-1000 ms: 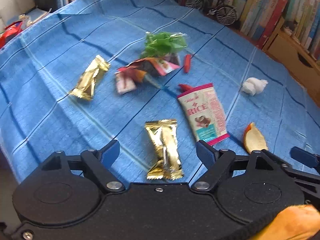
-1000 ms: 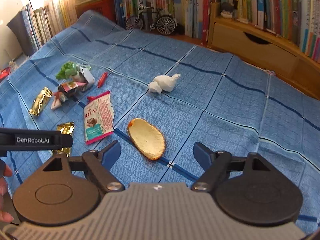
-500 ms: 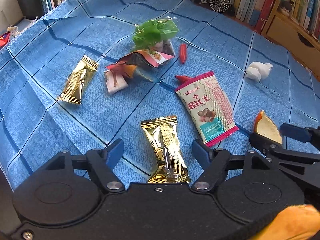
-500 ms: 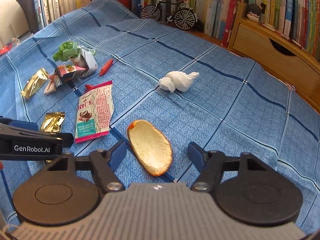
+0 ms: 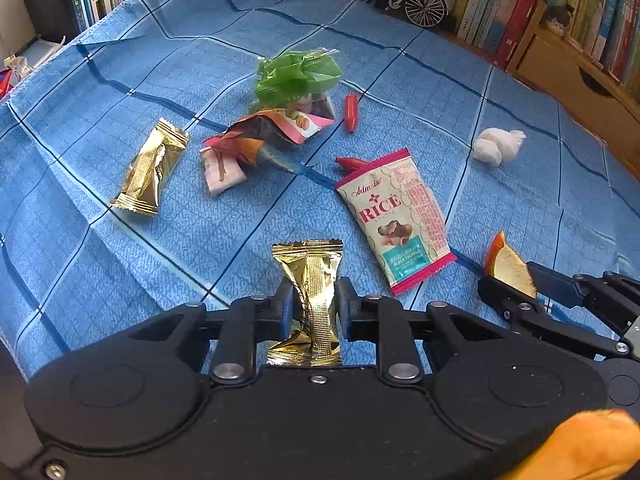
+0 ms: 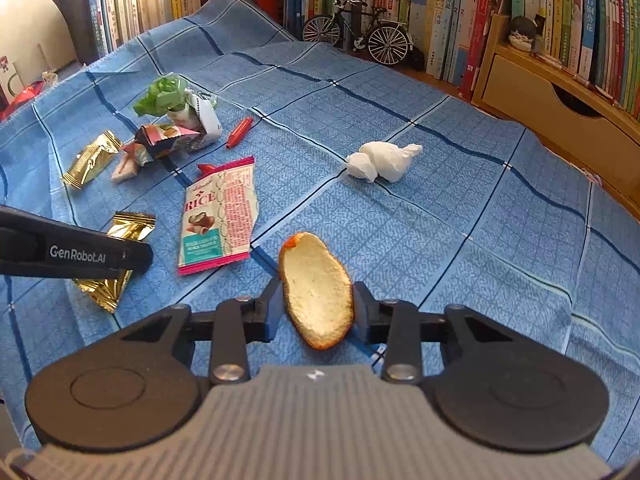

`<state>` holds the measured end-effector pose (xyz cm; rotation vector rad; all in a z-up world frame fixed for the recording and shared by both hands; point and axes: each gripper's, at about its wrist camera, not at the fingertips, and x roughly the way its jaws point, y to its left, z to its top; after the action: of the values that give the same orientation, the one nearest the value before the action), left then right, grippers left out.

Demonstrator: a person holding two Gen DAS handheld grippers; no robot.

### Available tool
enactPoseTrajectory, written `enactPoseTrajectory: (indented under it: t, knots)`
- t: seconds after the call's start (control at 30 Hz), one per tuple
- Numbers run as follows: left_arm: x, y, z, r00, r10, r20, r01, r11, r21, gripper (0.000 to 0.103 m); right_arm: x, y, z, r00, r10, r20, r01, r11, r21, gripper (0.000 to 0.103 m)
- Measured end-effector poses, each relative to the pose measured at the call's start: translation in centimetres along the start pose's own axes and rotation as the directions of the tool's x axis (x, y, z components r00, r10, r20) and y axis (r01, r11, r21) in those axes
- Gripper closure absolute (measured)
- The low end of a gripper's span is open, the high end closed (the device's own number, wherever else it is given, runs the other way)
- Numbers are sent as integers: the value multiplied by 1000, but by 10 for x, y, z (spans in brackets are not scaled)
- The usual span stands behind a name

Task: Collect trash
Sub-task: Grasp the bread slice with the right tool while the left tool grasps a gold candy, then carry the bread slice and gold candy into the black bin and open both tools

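Trash lies scattered over the blue checked cloth (image 5: pixel 168 60), and I count it from left to right in my left wrist view: two gold foil wrappers, one crumpled green plastic bag (image 5: pixel 298 76), one torn pink and brown packet (image 5: pixel 268 136) with a small pink scrap (image 5: pixel 222 170) just beside it, two small red pieces, one pink-edged rice snack packet (image 5: pixel 394 220), one wad of white tissue (image 5: pixel 498 145) and one piece of orange peel (image 5: pixel 510 270).

The far gold wrapper (image 5: pixel 150 172) lies flat at the left, well apart from the rest. The near gold wrapper (image 5: pixel 312 280) is shiny and creased, with crimped ends, and it sits squeezed at its middle. My left gripper (image 5: pixel 314 304) has just been closing, and its jaws now pinch that wrapper from both sides.

One red piece (image 5: pixel 351 112) lies beside the green bag; the other (image 5: pixel 350 163) touches the top edge of the rice packet.

In my right wrist view the peel (image 6: pixel 318 292) is an oval with a pale pithy face and a thin orange rim. My right gripper (image 6: pixel 318 312) has just been closing too, and its jaws press on the peel's two long edges. The peel lies on the cloth near the front edge, right of the rice packet.

A model bicycle (image 6: pixel 358 36) stands at the far end before a row of books (image 6: pixel 460 8).
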<state>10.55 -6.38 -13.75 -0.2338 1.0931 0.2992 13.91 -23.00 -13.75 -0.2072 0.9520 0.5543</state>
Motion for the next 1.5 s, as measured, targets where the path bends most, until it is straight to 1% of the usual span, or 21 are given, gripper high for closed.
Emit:
enactPoseTrajectory:
  t: [0.2,0.37,0.5,0.77,0.97,1.1,1.23,1.37,1.5]
  knots:
    - [-11,3,-7,1000,-20,-5,20,1000,-8,82,-11,3,-5,1000,11,-3,-11,999,38,62]
    - [-19,6,-14,1000,-20,-14,20,1000,-5,82,-18,7,-9,1000,17,-9,-16,998,61,62]
    - [-29,12,-20,1000,-29,-6,29,1000,-9,82,-25,12,-12,1000,19,-11,-18,997,77,62]
    - [-64,35,-43,998,-66,16,65,997,36,82,-58,35,-27,1000,-18,16,16,994,109,62]
    - [-108,70,-79,992,-117,43,113,990,90,82,-97,71,-49,996,-69,49,62,988,140,62]
    - [-136,104,-112,984,-163,71,153,979,132,82,-129,100,-72,991,-115,70,102,981,168,62]
    - [-163,140,-147,983,-167,73,153,973,171,82,-160,139,-100,986,-149,72,134,974,184,62]
    - [-184,172,-181,985,-167,53,154,970,186,82,-189,176,-123,988,-141,64,127,974,187,62]
    - [-195,198,-213,987,-159,27,152,974,166,82,-206,210,-140,993,-115,40,108,982,156,61]
